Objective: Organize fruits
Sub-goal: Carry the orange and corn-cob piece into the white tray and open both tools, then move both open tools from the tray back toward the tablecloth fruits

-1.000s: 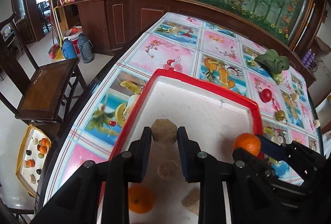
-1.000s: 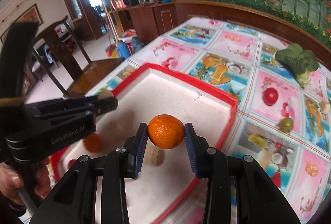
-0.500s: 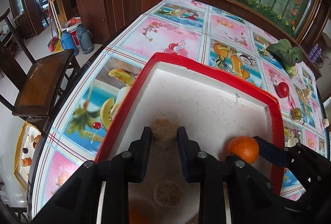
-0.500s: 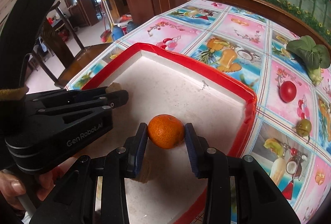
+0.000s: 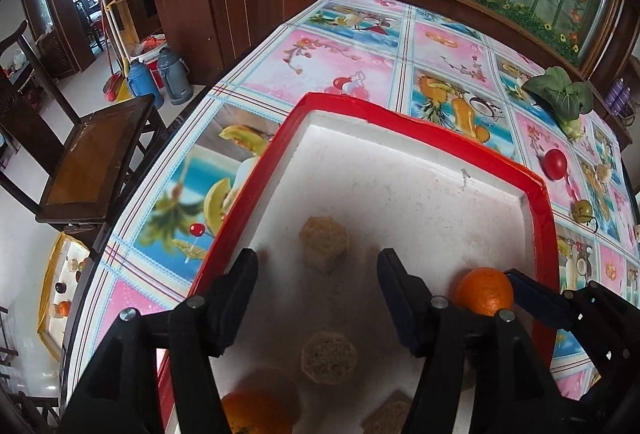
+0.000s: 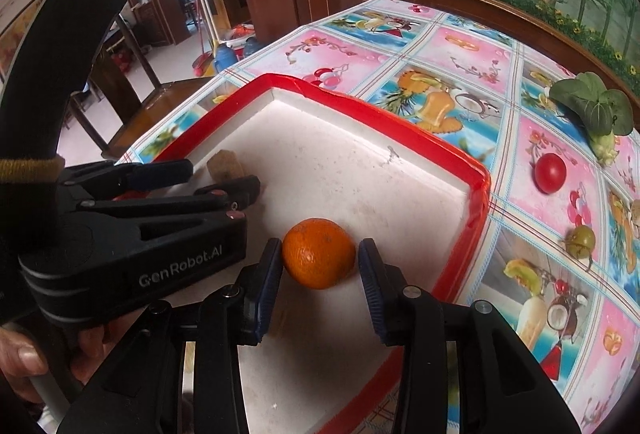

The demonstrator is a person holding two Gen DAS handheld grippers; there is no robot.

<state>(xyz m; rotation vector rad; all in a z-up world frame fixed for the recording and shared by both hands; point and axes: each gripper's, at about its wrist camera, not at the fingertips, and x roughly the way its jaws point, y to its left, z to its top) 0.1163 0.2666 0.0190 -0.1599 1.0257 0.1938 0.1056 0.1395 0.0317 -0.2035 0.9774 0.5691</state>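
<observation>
Setting: dining room with dark wood cabinets; table (image 5: 344,45) under a bright fruit-print cloth.

Item: red-rimmed white foam tray (image 6: 478,193) on the table's near part, taking the sorted fruit.

Contents, right side: one orange (image 6: 319,253) resting on the tray floor between the right tongs (image 6: 320,276). The left pad sits at the peel, the right pad shows a slight gap; grip appears slackened, the fruit set down rather than carried.

Contents, left side: tan, rough-skinned fruit (image 5: 323,242) lying on the tray floor ahead of the left tongs (image 5: 318,280), whose jaws have just been opening and now stand wide, touching nothing. A second tan fruit (image 5: 329,358), another orange (image 5: 256,414) and a brown piece at the lower edge lie nearer.

Outstanding, on the cloth well apart from the tray: red tomato (image 6: 551,171), small green fruit (image 6: 582,240), leafy greens (image 6: 596,109).

Status: roughly midway by my judgement; two deliveries landing, loose pieces still to collect.
</observation>
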